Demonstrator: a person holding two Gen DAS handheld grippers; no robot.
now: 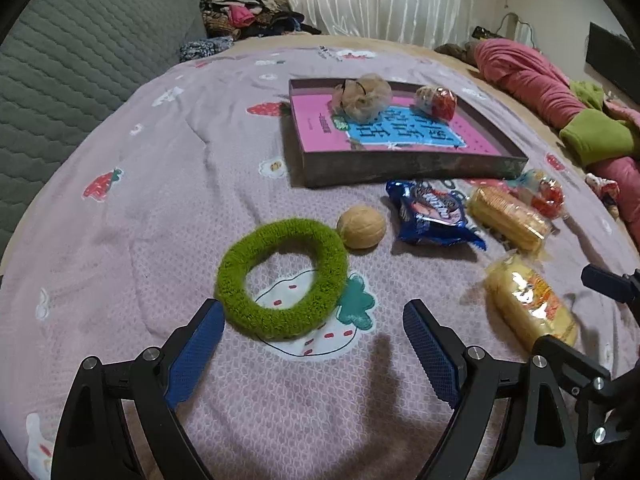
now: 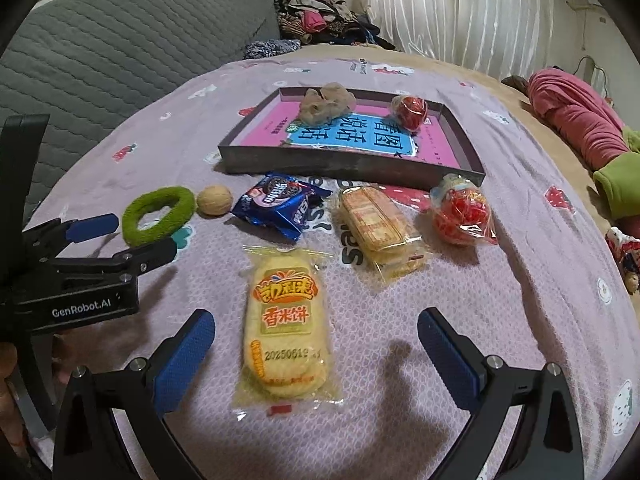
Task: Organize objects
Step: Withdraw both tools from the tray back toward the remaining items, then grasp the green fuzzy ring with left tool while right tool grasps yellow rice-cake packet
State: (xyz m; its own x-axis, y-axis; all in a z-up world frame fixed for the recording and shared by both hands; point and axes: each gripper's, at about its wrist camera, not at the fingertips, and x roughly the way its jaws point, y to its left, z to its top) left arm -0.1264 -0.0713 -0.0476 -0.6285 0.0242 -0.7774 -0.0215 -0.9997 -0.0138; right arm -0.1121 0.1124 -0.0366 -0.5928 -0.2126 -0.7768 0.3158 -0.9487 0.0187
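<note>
Fuzzy green ring (hollow centre) lies flat on strawberry-print blanket.

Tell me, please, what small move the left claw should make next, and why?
Probably ease the open left claw forward and down until its pads straddle the fuzzy green ring. The ring lies flat on the pink bedspread just ahead of the fingers, outside the shallow dark tray that already holds two items.

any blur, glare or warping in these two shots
Left wrist view: strong fisheye bowing, dark corners; the left gripper casts a soft finger shadow on the bedspread. Right wrist view: same warping; the rice cracker pack is sharp, its print readable, slight glare on the wrapper.
</note>
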